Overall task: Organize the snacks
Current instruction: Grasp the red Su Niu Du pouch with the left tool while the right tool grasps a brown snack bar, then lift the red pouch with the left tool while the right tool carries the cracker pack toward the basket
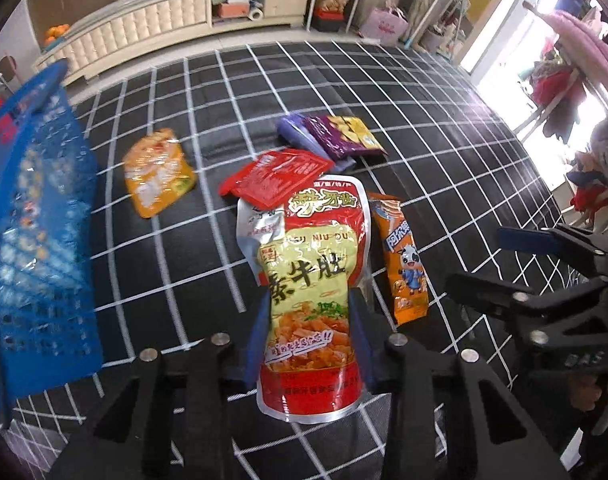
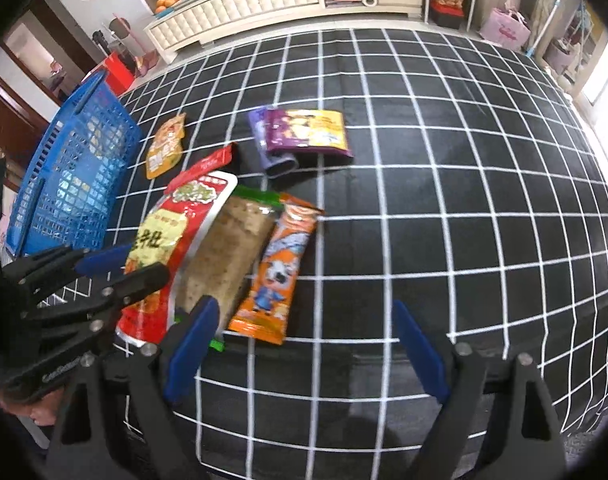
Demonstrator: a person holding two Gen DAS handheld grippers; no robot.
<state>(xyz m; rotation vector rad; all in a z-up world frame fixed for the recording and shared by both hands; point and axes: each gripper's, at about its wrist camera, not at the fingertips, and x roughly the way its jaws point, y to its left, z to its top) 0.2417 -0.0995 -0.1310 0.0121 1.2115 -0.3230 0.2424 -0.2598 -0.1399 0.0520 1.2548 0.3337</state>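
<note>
L gripper (image 1: 310, 336) clamped on red/yellow snack pouch (image 1: 312, 280), pouch lifted over black grid cloth (image 2: 444, 220). R gripper (image 2: 304, 344) spread wide, nothing in it. Blue basket (image 2: 72, 184) at left, orange packet (image 2: 276, 272) beside pouch.

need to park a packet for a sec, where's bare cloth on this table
Bare checked black tablecloth lies right of the orange cartoon-cow packet and purple-yellow packet, under the open right gripper. Crowded near the blue plastic basket.
</note>
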